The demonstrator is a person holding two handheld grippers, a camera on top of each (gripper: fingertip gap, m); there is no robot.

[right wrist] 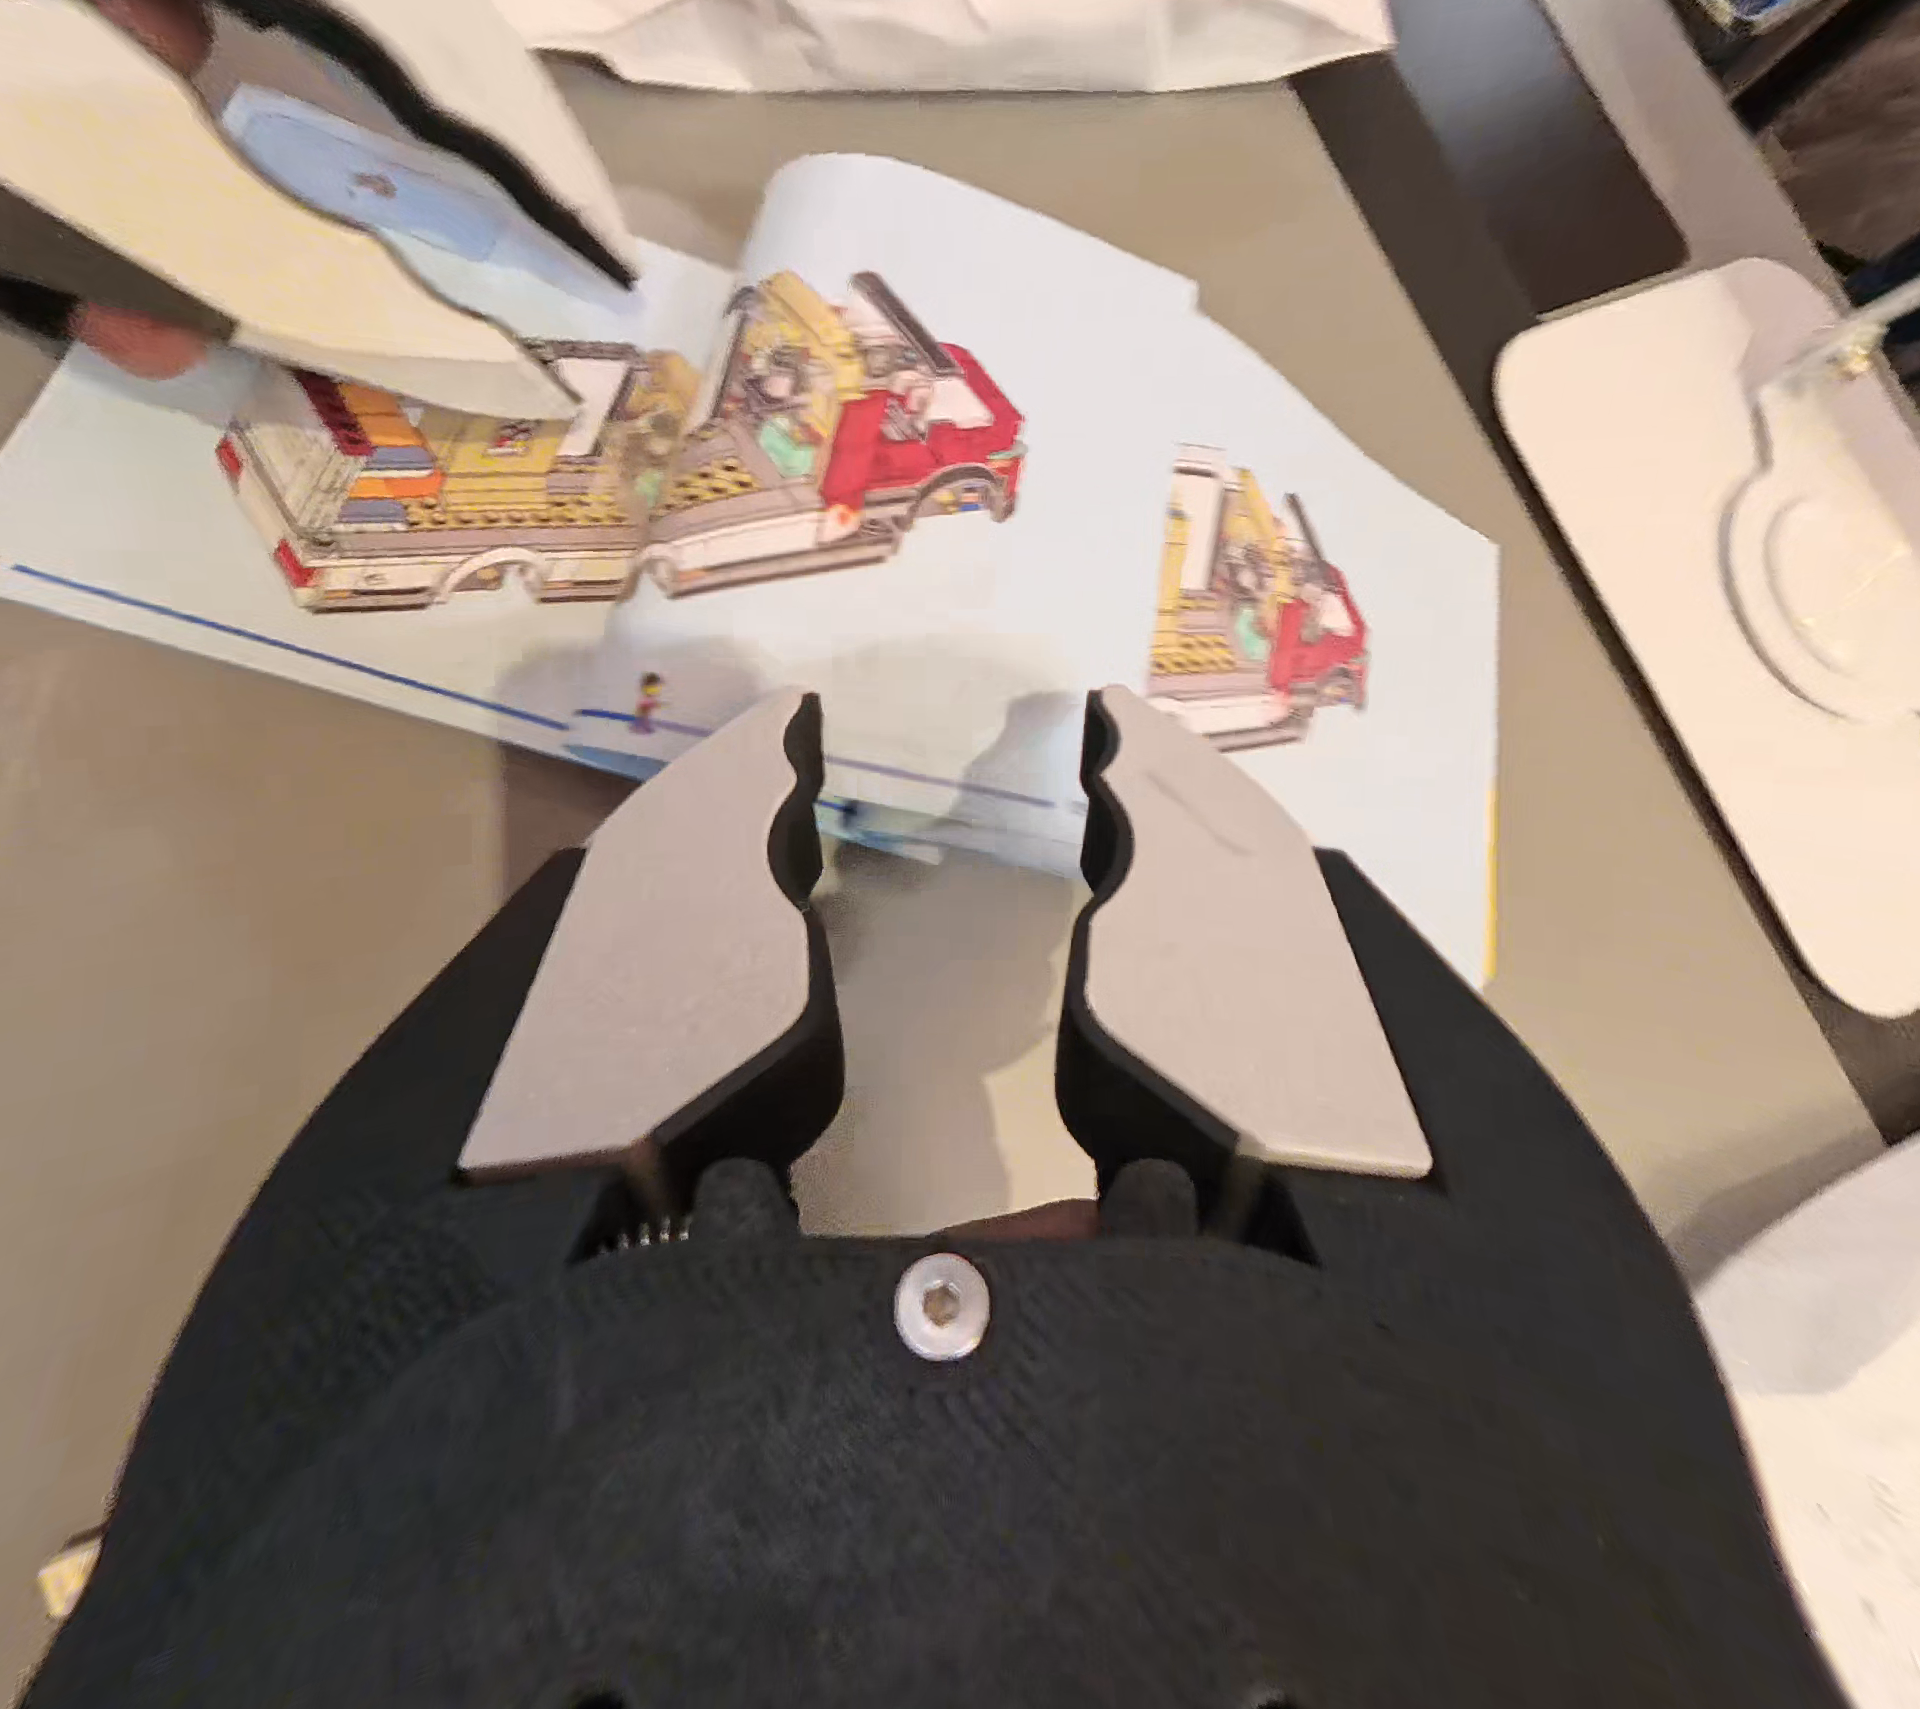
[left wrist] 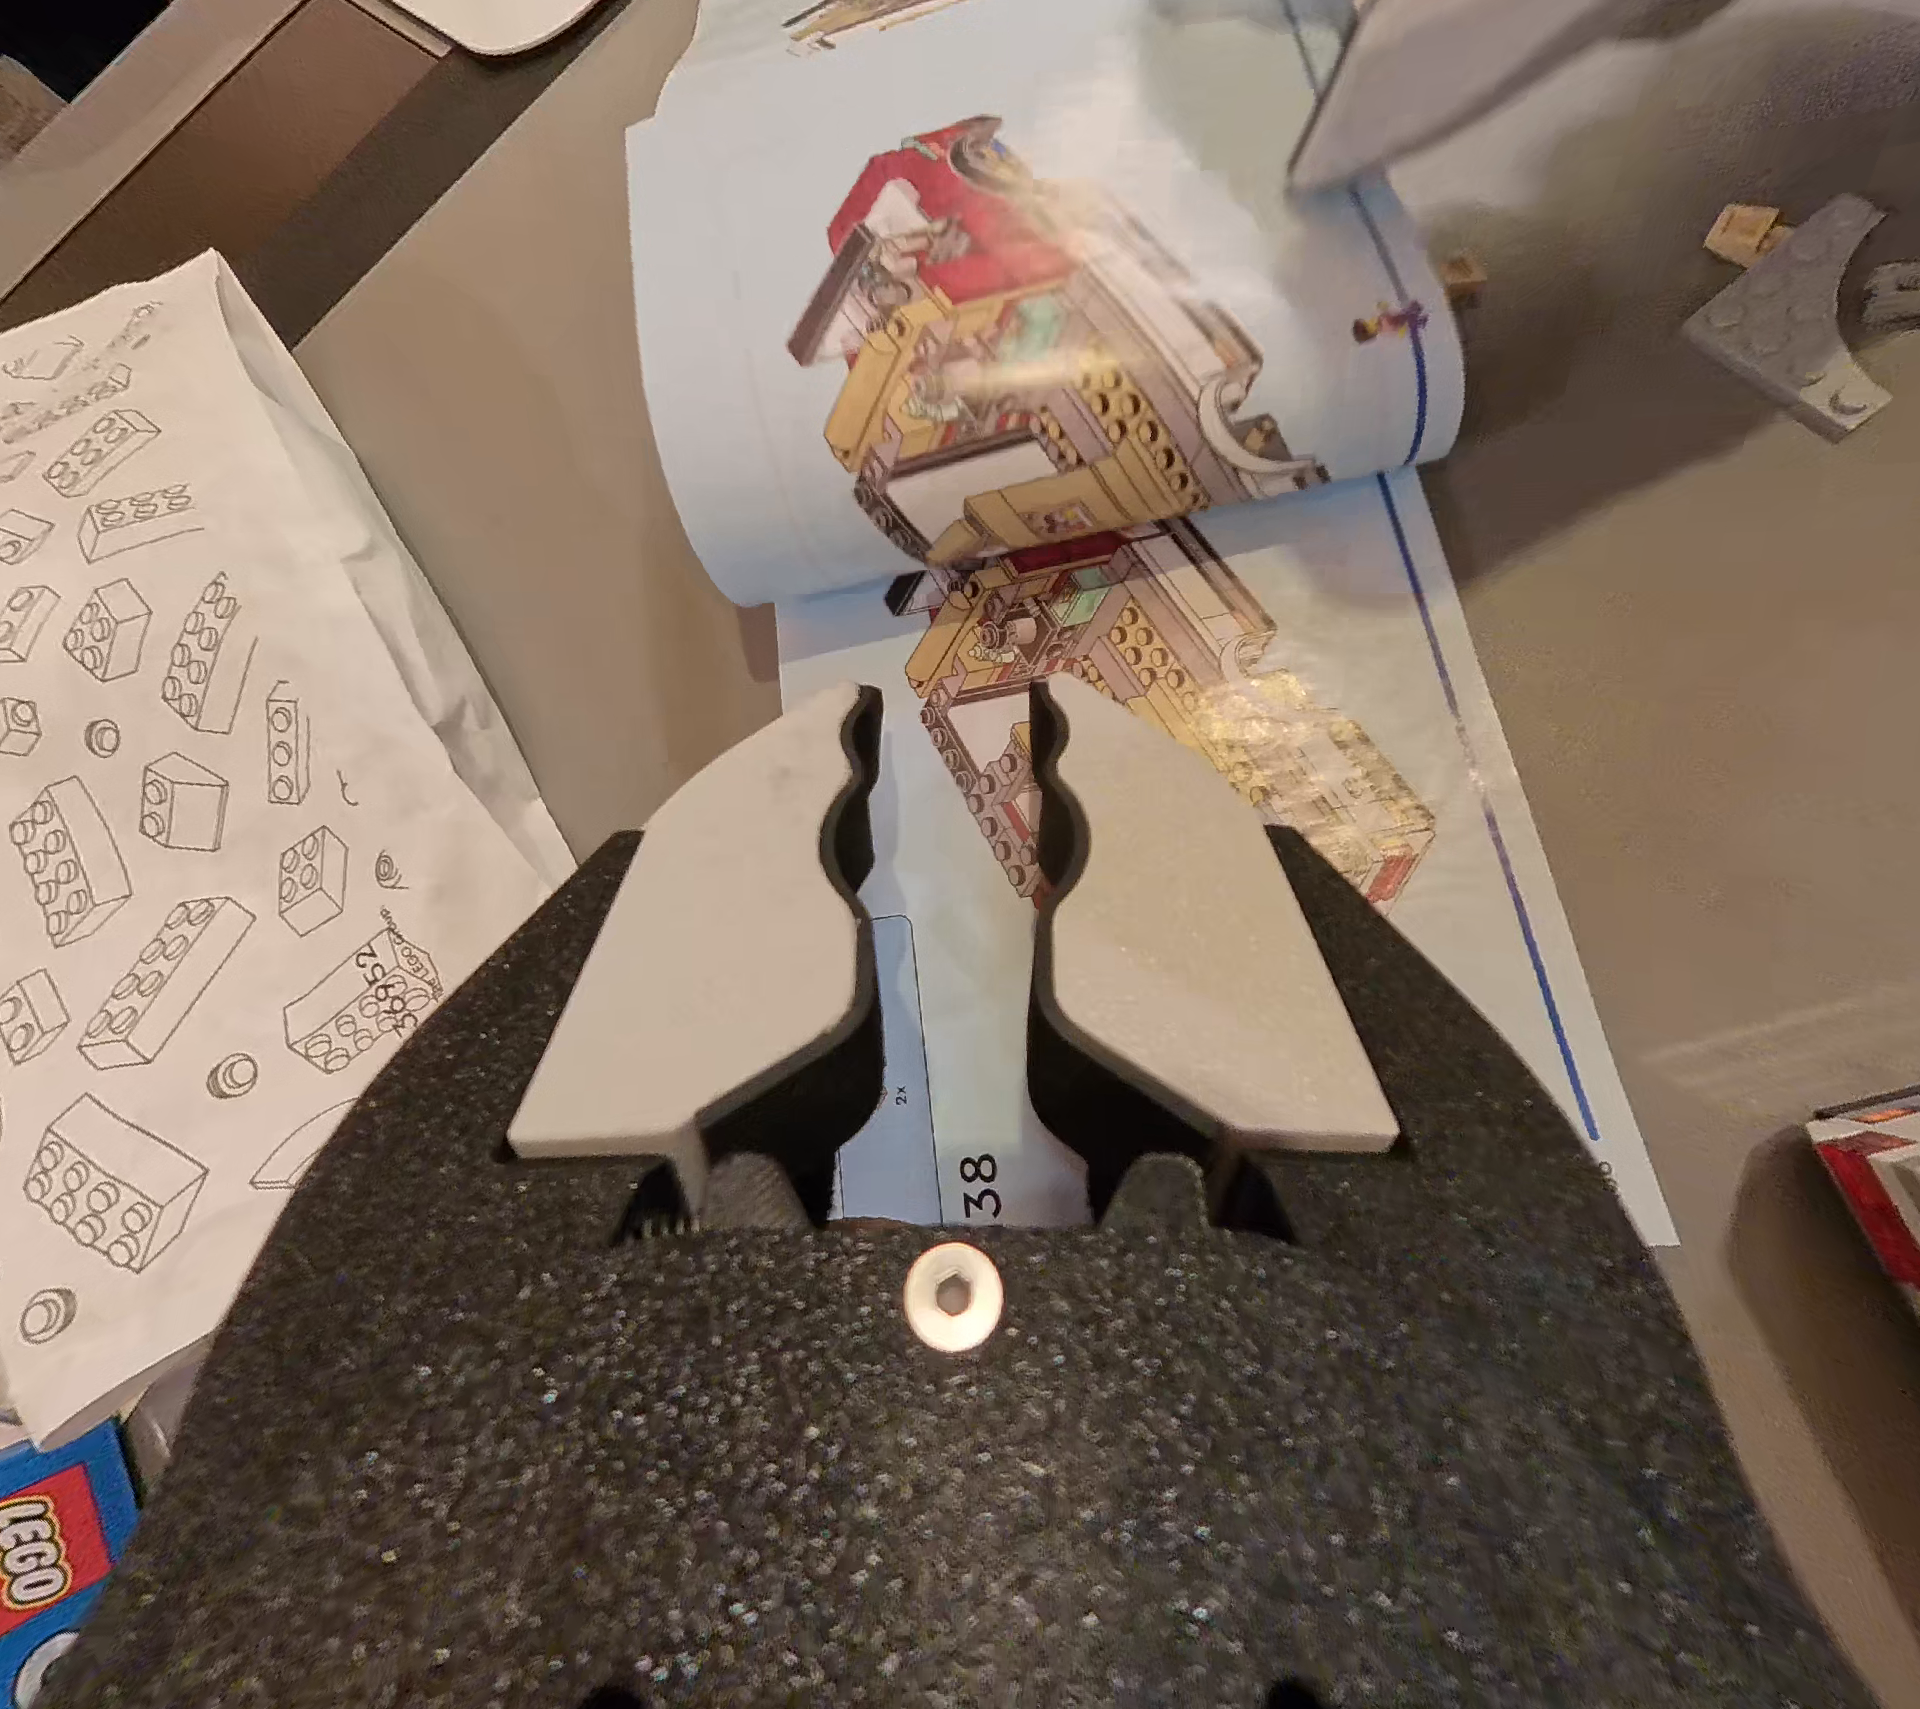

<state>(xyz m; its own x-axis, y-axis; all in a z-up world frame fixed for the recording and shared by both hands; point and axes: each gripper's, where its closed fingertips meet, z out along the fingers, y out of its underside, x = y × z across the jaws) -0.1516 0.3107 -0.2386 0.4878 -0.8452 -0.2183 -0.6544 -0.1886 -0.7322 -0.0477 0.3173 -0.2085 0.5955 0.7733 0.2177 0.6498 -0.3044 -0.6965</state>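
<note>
Left tongs (left wrist: pixel 956 703) spread, empty, over lower page of booklet (left wrist: pixel 1039 371). Right tongs (right wrist: pixel 951 703) spread, empty, at curled page edge, frame centre; booklet's fold runs across.

Under my jaws runs a smooth grey-beige worktop (left wrist: pixel 1714 724). Lying open on it is a pale-blue building-instruction booklet (left wrist: pixel 1039 101) printed with a red and yellow brick truck; some of its pages arch up off the surface in a curl. To my left a crumpled white paper bag (left wrist: pixel 187 724) drawn over with brick outlines lies flat, and just beyond its near corner sits the corner of a blue box (left wrist: pixel 52 1545). Right of the booklet rest a grey curved brick piece (left wrist: pixel 1787 329) and two small tan bricks (left wrist: pixel 1745 231) near it. Farther off lies a white rounded-corner tray (right wrist: pixel 1662 620).
</note>
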